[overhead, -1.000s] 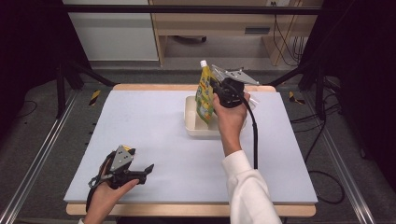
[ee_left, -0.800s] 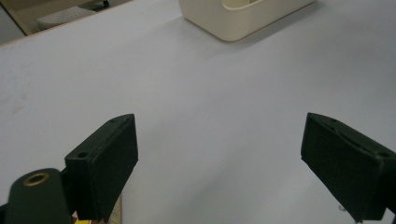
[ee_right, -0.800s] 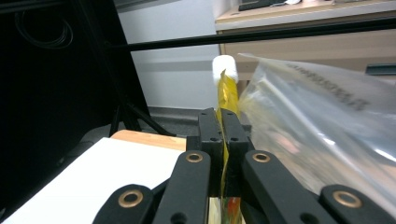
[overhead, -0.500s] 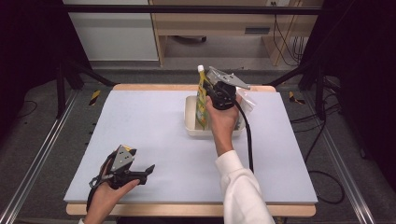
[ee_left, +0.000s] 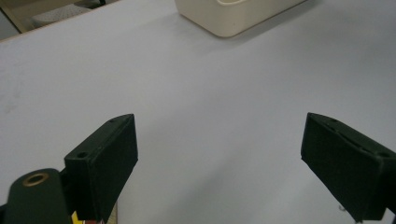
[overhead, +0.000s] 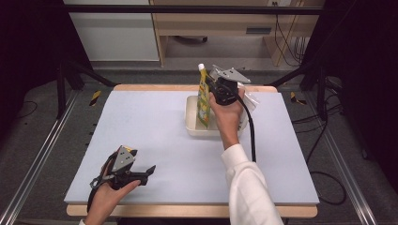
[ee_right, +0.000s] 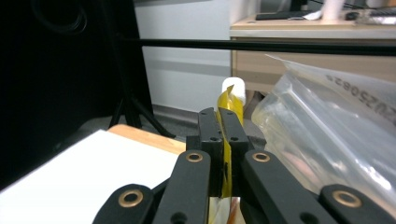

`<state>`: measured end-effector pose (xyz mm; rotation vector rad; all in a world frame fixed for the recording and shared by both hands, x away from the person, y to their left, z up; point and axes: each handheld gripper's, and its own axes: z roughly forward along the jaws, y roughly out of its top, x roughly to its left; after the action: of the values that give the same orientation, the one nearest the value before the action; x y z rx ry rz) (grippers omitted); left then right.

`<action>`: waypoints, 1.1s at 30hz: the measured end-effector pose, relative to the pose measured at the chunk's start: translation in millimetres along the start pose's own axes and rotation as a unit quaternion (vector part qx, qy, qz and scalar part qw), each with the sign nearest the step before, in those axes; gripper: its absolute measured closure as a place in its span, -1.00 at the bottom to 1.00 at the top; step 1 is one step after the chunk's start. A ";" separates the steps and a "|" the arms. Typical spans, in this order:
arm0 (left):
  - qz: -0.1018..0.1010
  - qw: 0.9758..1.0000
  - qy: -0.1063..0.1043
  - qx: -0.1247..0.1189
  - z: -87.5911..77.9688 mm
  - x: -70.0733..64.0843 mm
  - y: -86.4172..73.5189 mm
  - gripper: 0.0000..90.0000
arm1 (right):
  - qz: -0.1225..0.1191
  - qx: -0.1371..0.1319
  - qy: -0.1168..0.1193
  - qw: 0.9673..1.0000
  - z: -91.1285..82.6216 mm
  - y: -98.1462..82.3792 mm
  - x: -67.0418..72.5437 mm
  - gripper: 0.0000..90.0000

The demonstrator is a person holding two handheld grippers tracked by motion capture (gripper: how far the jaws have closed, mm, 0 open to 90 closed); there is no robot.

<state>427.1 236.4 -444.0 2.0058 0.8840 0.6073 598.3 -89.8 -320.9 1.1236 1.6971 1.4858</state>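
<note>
Overhead, right gripper (overhead: 210, 90) pinches yellow pouch (overhead: 203, 101) upright over tray (overhead: 192, 123).

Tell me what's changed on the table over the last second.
Not much. The right gripper, still shut on the yellow pouch, has drawn slightly back toward the person, so the pouch now stands upright over the cream tray rather than its far edge. The left gripper stays open, resting at the table's near left corner. The clear bag is unmoved.
</note>
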 end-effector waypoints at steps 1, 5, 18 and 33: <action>0.000 1.000 0.000 0.000 0.1 -0.3 0.1 -0.76 | -0.009 0.002 0.003 1.000 0.4 0.5 -0.4 1.00; 0.006 1.000 -0.001 0.001 0.4 -1.9 0.4 -0.76 | -0.034 0.004 0.020 0.999 0.0 1.5 -1.6 1.00; 0.009 1.000 0.002 0.003 -0.2 -1.9 0.3 -0.76 | -0.092 -0.006 0.021 0.995 2.2 -7.4 1.6 1.00; 0.012 1.000 -0.001 0.007 0.3 -2.7 0.2 -0.76 | -0.058 0.042 0.002 0.997 0.2 2.5 5.4 1.00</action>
<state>425.7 234.1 -444.2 2.0309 0.8668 0.6150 596.6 -84.8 -318.0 1.0474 1.8101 1.3578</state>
